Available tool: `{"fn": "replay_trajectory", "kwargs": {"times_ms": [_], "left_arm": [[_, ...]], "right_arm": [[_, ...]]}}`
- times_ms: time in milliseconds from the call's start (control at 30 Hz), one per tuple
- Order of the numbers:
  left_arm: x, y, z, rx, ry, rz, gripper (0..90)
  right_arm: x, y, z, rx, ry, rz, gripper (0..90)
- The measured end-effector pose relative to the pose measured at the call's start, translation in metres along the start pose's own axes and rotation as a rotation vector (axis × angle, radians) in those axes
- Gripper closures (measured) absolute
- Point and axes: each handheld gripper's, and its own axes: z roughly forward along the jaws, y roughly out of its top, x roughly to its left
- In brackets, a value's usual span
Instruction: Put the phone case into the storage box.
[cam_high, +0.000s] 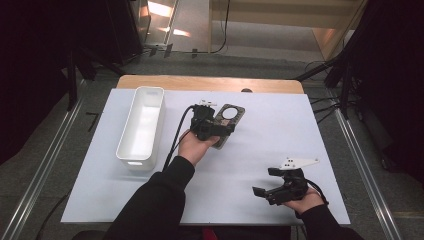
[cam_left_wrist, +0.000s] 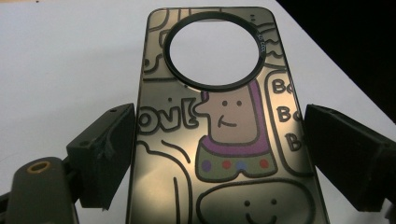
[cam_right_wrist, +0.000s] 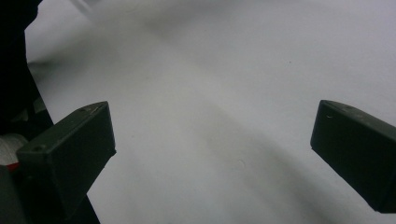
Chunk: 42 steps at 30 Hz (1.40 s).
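Note:
A phone case (cam_high: 231, 115) printed with cartoon figures and speech bubbles, with a large round camera hole, sits between the jaws of my left gripper (cam_high: 220, 131) near the middle of the table. In the left gripper view the case (cam_left_wrist: 219, 140) spans the whole gap, and both black pads (cam_left_wrist: 109, 149) press on its long edges, so my left gripper (cam_left_wrist: 219, 156) is shut on it. My right gripper (cam_high: 263, 181) rests low at the front right, jaws wide apart. In the right gripper view my right gripper (cam_right_wrist: 210, 158) has nothing but white table between its jaws.
A long white bin (cam_high: 135, 155) stands at the left of the white sheet (cam_high: 280, 130) that covers the table. Wooden table edge (cam_high: 210, 82) shows at the back. Metal rails run along both sides of the floor.

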Motion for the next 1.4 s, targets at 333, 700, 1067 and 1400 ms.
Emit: {"fn": "replay_trajectory", "kwargs": {"times_ms": [333, 700, 1067, 1400], "left_arm": [[-0.001, -0.008, -0.019, -0.015, -0.049, 0.011, 11.7], [0.004, -0.019, -0.042, -0.034, -0.081, -0.006, 11.7], [0.001, -0.039, -0.054, -0.056, -0.076, -0.022, 11.7], [0.0, -0.05, -0.061, -0.119, -0.065, -0.048, 11.7]], "right_arm": [[0.0, 0.0, 0.001, -0.003, -0.006, -0.002, 0.0], [-0.002, 0.001, 0.001, -0.031, -0.018, 0.01, 0.0], [-0.002, 0.011, 0.001, -0.075, -0.052, 0.056, 0.0], [-0.01, 0.019, 0.002, -0.084, -0.074, 0.114, 0.0]]}}
